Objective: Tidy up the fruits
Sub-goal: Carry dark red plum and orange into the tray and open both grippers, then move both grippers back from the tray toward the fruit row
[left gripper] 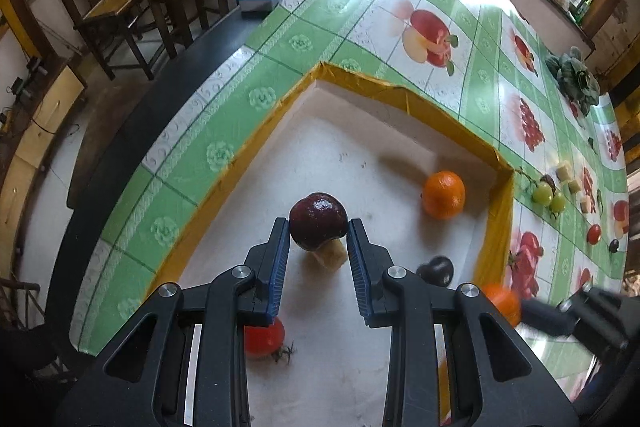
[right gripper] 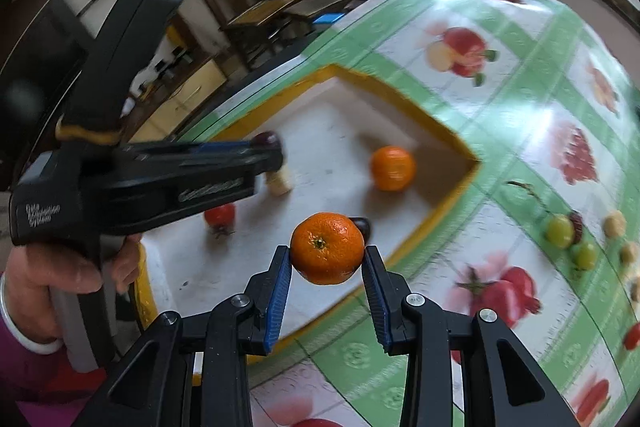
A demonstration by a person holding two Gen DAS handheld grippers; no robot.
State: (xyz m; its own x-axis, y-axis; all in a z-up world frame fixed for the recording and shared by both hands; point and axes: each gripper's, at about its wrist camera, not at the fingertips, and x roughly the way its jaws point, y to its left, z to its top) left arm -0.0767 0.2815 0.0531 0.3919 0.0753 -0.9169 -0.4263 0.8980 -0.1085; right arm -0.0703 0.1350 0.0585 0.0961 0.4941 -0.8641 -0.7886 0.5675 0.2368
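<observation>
Between the blue-padded fingers of the left gripper point(left gripper: 318, 247), a glossy dark red plum point(left gripper: 318, 221) is pinched above the white floor of the yellow-rimmed shallow tray point(left gripper: 400, 93), with a pale cube of fruit point(left gripper: 334, 254) lying just beneath it. A small round orange mandarin point(right gripper: 327, 248) is clamped between the fingers of the right gripper point(right gripper: 327, 273) over the tray's near edge. Farther inside the tray a red tomato point(left gripper: 264, 339), a dark plum point(left gripper: 436, 271) and a larger orange point(left gripper: 444, 194) are seen, and green grapes point(left gripper: 548, 195) are left on the fruit-printed green tablecloth point(left gripper: 260, 75) beyond.
</observation>
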